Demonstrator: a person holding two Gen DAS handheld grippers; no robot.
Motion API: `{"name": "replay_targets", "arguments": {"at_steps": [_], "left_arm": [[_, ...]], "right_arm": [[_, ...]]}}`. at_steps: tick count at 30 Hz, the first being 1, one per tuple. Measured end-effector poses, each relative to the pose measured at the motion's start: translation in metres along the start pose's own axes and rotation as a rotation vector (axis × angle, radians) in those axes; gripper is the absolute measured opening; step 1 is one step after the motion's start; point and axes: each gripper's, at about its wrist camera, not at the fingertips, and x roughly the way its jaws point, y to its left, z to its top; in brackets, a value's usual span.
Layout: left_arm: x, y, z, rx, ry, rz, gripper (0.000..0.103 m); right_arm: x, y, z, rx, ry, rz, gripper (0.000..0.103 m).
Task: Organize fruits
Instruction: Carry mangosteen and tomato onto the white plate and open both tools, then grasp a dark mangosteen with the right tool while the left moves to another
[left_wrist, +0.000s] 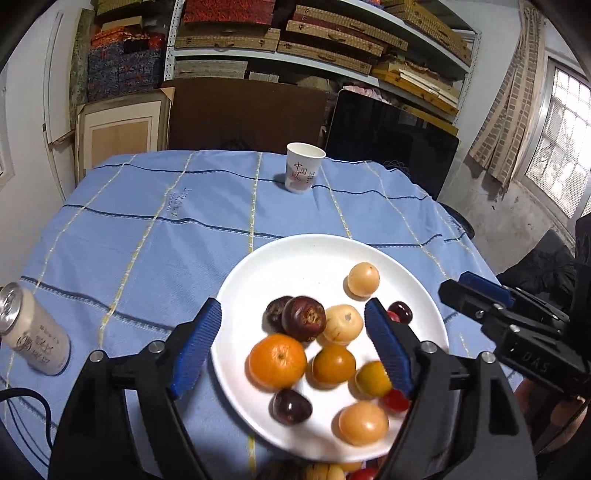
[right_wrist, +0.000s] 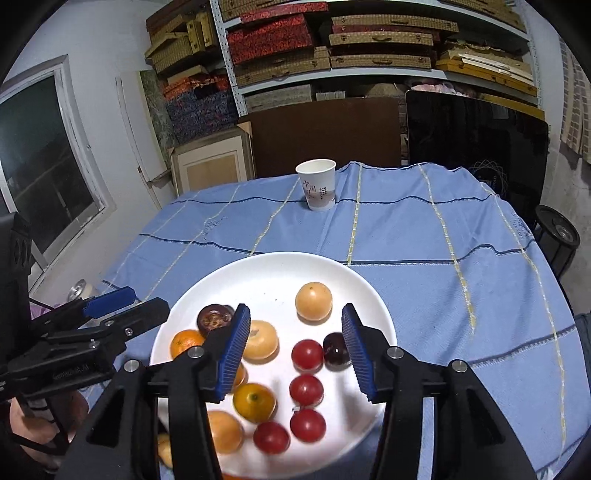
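Note:
A white plate (left_wrist: 295, 254) on the blue tablecloth holds several fruits: an orange (left_wrist: 277, 361), tan round fruits (left_wrist: 363, 279), dark brown fruits (left_wrist: 303, 318) and small red ones (left_wrist: 395, 400). My left gripper (left_wrist: 293, 350) is open and empty, hovering over the plate's near side. In the right wrist view the same plate (right_wrist: 269, 266) shows red fruits (right_wrist: 307, 355), a tan fruit (right_wrist: 313, 301) and an orange (right_wrist: 186, 343). My right gripper (right_wrist: 295, 354) is open and empty above the red fruits. Each gripper shows at the other view's edge.
A paper cup (left_wrist: 303, 172) stands at the table's far side; it also shows in the right wrist view (right_wrist: 317, 184). A drink can (left_wrist: 33, 330) stands at the left. More fruits (left_wrist: 325, 472) lie just off the plate's near rim. Shelves and boards stand behind the table.

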Motion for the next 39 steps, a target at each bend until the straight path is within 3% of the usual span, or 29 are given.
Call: {"name": "replay_targets", "arguments": {"at_steps": [5,11,17,32,35,39], "left_arm": [[-0.037,-0.001,-0.043,0.053,0.003,0.006,0.087],[-0.06,0.004,-0.117,0.12,0.041,0.027,0.089],[-0.056,0.024,-0.148,0.044,0.08,0.01,0.089],[-0.046,0.032,-0.154,0.007,0.103,0.025,0.09],[-0.046,0.032,-0.154,0.007,0.103,0.025,0.09],[-0.047,0.033,-0.154,0.001,0.101,0.022,0.09]], "right_arm": [[-0.036,0.007,-0.03,-0.008,0.012,0.025,0.06],[-0.065,0.033,-0.108,-0.093,0.073,0.045,0.061],[-0.058,0.057,-0.161,-0.123,0.143,0.042,0.061],[-0.03,0.078,-0.164,-0.131,0.22,0.016,0.062],[-0.026,0.075,-0.164,-0.114,0.233,0.02,0.041],[-0.034,0.07,-0.166,-0.094,0.207,0.035,0.041]]}}
